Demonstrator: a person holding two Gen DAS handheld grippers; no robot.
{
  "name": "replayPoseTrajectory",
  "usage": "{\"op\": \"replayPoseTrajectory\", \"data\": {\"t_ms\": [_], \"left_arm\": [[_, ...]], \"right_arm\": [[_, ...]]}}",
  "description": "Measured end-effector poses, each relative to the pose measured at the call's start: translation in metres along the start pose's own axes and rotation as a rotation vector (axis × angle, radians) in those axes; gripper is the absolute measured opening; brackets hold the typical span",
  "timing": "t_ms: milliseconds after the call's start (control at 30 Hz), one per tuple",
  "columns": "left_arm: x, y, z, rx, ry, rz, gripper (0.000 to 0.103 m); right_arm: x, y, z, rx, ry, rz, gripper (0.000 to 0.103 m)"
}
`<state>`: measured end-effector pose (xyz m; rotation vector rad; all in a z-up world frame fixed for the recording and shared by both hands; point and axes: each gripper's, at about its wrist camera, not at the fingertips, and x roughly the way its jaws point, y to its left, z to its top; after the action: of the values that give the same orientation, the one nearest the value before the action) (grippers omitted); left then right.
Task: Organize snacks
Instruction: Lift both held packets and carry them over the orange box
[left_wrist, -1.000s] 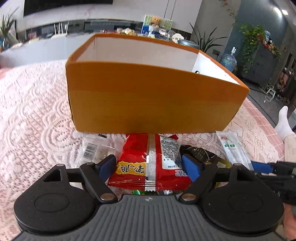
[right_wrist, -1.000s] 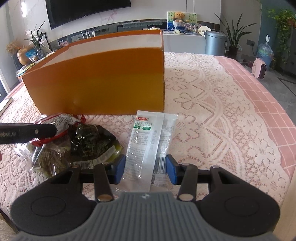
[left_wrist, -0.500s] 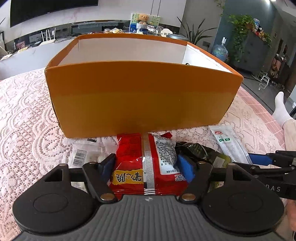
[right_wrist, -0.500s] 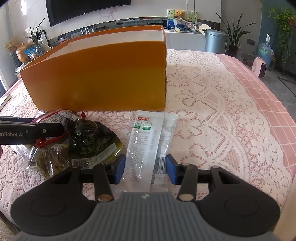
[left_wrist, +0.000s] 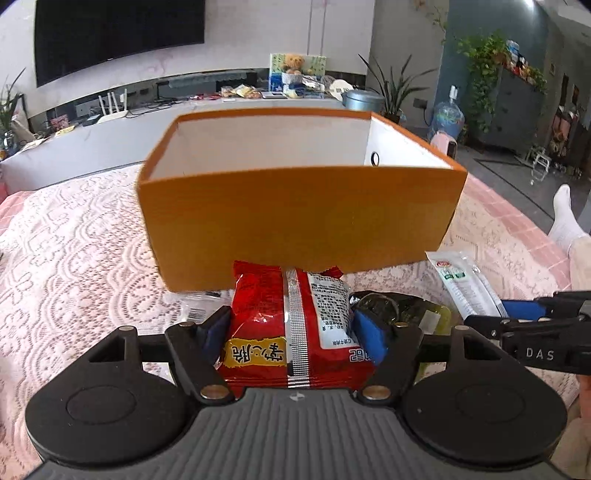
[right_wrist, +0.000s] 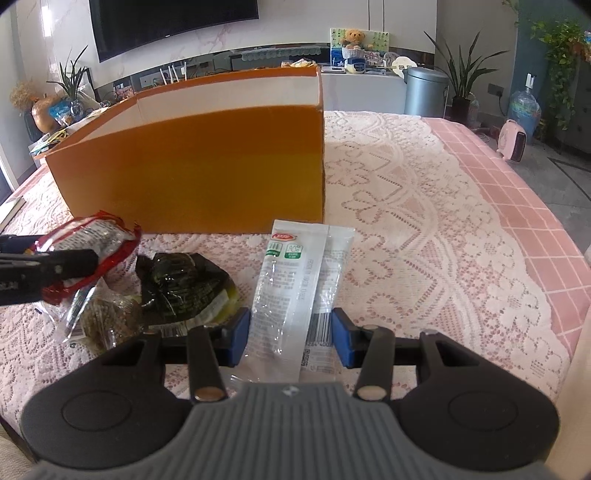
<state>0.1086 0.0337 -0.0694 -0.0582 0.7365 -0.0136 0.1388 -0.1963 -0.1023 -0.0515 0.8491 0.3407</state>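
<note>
left gripper (left_wrist: 291, 332): black frame, grey ribbed base, two round black discs, blue pads, brass-coloured pivot screws
right gripper (right_wrist: 291, 336): same build, black linkage arms, blue pads, grey ribbed base, small mark at centre
lettering: white "DAS" on the right gripper's black side, seen from the left wrist
leg (left_wrist: 576, 243): white sock, pale trouser

A pink lace cloth (right_wrist: 424, 206) covers the bench, and behind it a dark TV (left_wrist: 118, 33) hangs on the wall above a long console (left_wrist: 110, 136) bearing a teddy bear (right_wrist: 355, 37), with a grey bin (right_wrist: 424, 90), potted plants (right_wrist: 461, 74), a water jug (right_wrist: 523, 107) and a small pink heater (right_wrist: 515, 140) standing to the right.
</note>
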Motion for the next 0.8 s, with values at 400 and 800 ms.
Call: {"op": "replayPoseTrajectory", "data": {"t_ms": [400,800], "left_arm": [[-0.046,0.002,0.017,-0.054,-0.088,-0.001,0.082],[-0.067,-0.005,0.056,0.032,-0.185,0.040,0.082]], "right_arm": [[-0.050,0.012,0.000,-0.043,-0.106,0.016,0.045],[-0.103,0.024,0.047,-0.050,-0.252,0.112,0.045]]}}
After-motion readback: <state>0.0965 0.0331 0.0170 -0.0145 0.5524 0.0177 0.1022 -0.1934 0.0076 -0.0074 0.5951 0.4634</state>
